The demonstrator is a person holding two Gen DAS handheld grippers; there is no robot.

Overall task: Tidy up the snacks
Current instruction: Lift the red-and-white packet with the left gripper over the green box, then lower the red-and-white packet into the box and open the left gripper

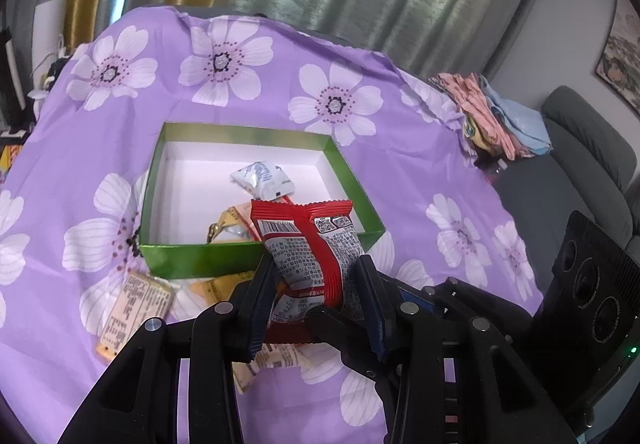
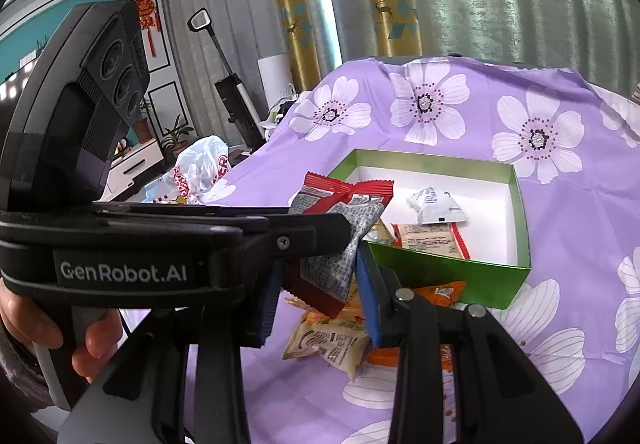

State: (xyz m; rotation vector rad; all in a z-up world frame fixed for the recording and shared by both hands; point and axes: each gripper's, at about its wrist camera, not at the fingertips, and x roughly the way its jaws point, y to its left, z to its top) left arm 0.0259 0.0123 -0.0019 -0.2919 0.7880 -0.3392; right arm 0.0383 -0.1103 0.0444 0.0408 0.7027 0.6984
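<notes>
Purple floral cloth (image 1: 400, 172) carries the green box (image 1: 200, 258), mid-frame. Left gripper (image 1: 316, 284), clamped on the red snack packet (image 1: 308, 244), sits just below the box's near wall. Right gripper (image 2: 320, 304): jaws apart, empty.

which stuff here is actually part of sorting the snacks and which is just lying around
Part of the job:
- red snack packet, gripped by left gripper
- green box with white packet inside
- loose packets on the purple cloth

Lying about:
- folded cloths
- plastic bag
- vacuum
</notes>
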